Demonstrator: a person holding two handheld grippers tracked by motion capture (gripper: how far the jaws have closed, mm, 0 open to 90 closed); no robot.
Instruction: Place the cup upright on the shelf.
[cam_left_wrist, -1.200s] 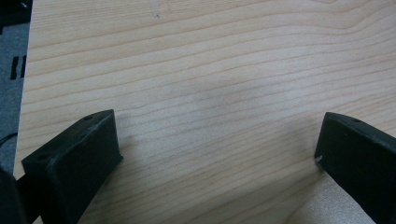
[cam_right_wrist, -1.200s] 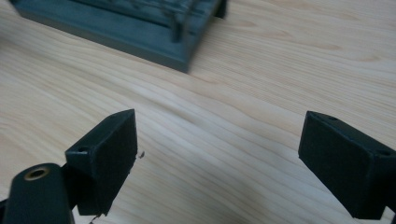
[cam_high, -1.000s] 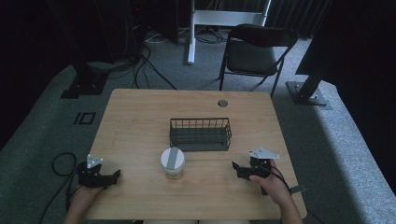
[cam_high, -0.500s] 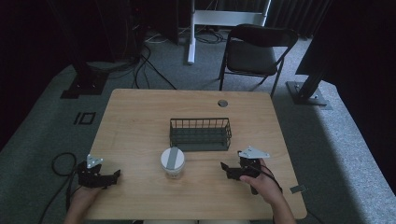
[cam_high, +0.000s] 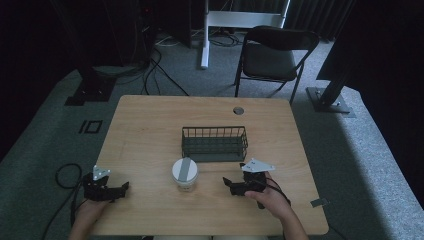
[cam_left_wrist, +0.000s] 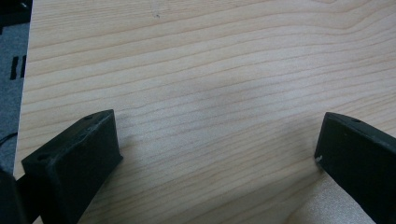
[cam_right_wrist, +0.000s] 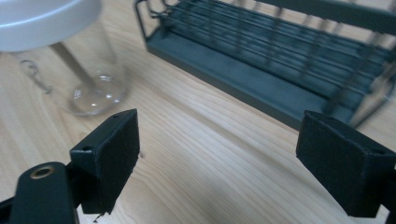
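The clear jar (cam_high: 184, 175) with a white lid stands upright on the desk (cam_high: 150, 130), near its front edge and just in front of the left end of the dark wire basket (cam_high: 214, 143). The right gripper (cam_high: 231, 184) sits near the jar's right side, apart from it, jaws spread wide and empty. The left gripper (cam_high: 121, 187) rests well apart at the desk's front left corner, jaws also spread over bare wood.

clear jar (cam_high: 184, 181) with white lid, dark grey wire basket (cam_high: 214, 143), light wood-grain table (cam_high: 150, 130).
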